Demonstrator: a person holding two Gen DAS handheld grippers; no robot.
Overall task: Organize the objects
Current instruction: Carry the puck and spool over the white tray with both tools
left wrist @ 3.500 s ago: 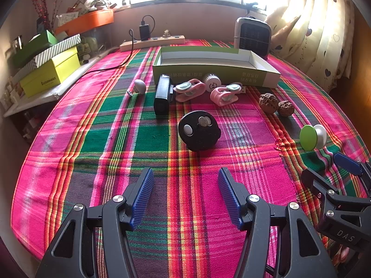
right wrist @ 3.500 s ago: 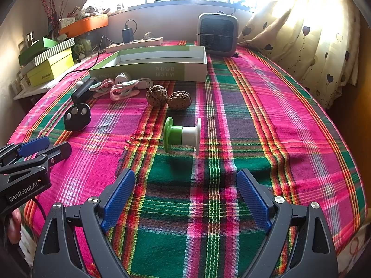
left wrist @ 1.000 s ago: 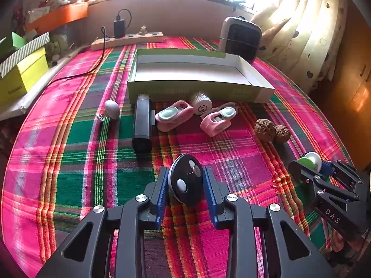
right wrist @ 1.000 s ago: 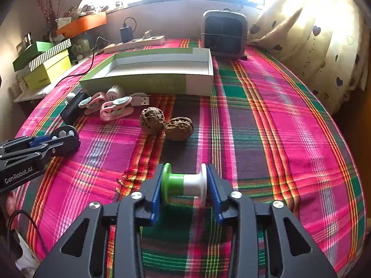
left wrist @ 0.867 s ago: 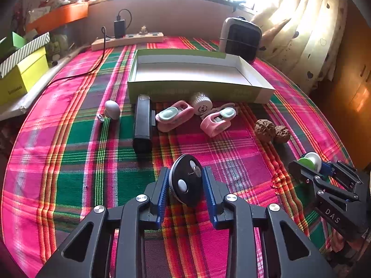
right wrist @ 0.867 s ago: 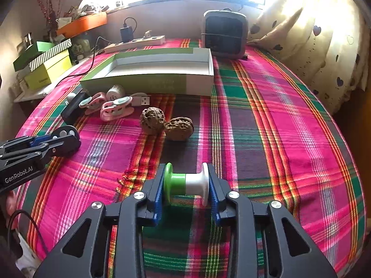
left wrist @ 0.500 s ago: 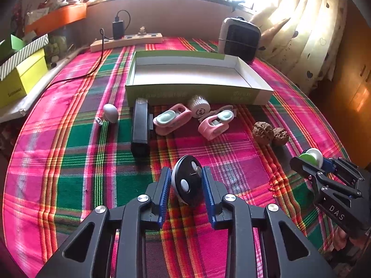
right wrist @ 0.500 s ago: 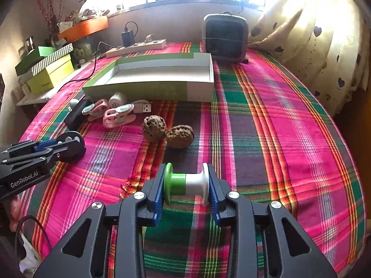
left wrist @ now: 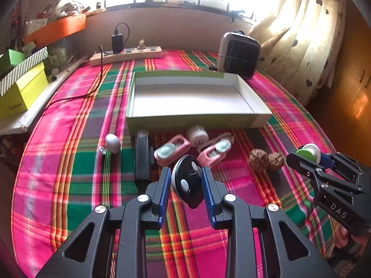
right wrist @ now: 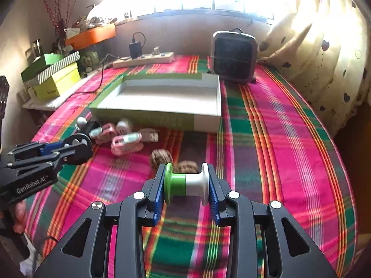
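Note:
My left gripper is shut on a black round disc with white buttons, held above the plaid cloth. My right gripper is shut on a green and white spool, also off the cloth. Each gripper shows in the other's view: the right one with the spool at the right edge, the left one with the disc at the left. Ahead lies an open green and white box, its inside bare. In front of it lie two pink clips, a white round piece, a black bar, a grey egg shape and two walnuts.
A small heater stands behind the box on the right. A power strip with a charger lies at the back, its cable running left. Stacked boxes and an orange tray line the left shelf. Curtains hang on the right.
Both grippers closed on their objects, the disc and the spool, and have since lifted them off the cloth; the box and the clutter now look lower and farther away.

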